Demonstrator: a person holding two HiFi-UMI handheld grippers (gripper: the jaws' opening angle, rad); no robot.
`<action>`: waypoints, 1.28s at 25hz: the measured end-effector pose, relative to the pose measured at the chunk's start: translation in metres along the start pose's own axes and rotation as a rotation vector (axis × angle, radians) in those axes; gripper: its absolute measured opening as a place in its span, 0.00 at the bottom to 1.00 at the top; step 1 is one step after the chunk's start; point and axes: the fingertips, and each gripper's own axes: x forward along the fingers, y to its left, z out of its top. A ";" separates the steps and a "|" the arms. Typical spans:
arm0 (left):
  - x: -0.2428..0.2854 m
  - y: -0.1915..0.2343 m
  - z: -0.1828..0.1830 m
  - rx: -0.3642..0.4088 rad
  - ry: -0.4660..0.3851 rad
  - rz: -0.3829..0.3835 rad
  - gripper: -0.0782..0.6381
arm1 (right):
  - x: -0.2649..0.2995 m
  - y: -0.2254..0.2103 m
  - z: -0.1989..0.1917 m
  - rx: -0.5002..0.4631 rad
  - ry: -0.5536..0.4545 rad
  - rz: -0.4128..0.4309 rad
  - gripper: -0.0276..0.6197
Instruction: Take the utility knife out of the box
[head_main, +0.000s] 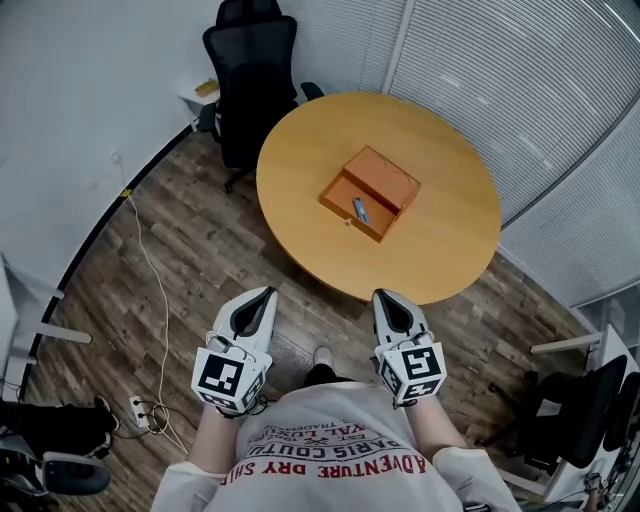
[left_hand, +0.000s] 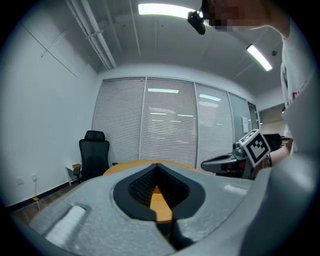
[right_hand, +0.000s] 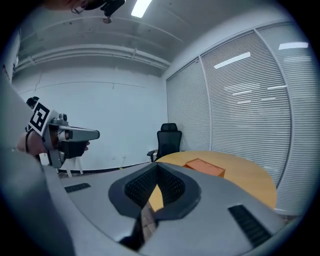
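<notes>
An open orange box (head_main: 368, 192) lies near the middle of the round wooden table (head_main: 450, 240), its lid folded back. A small grey-blue utility knife (head_main: 360, 210) rests inside the box's tray. My left gripper (head_main: 268, 292) and right gripper (head_main: 380, 295) are held side by side close to my body, short of the table's near edge and well away from the box. Both point toward the table, jaws closed tip to tip with nothing between them. In the right gripper view the box (right_hand: 204, 167) shows on the tabletop beyond the shut jaws; the knife is hidden there.
A black office chair (head_main: 250, 70) stands at the table's far left side. A white cable (head_main: 150, 270) runs over the wood floor to a power strip (head_main: 138, 410) on my left. Another dark chair (head_main: 580, 400) sits at the lower right. Window blinds line the right wall.
</notes>
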 end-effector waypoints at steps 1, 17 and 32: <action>0.015 0.004 0.004 0.002 -0.004 0.005 0.10 | 0.011 -0.011 0.005 -0.003 -0.003 0.006 0.05; 0.173 0.045 0.001 -0.009 0.030 -0.030 0.10 | 0.128 -0.123 0.009 0.024 0.038 -0.016 0.05; 0.337 0.123 0.016 0.032 0.057 -0.374 0.10 | 0.243 -0.168 0.018 0.102 0.123 -0.236 0.05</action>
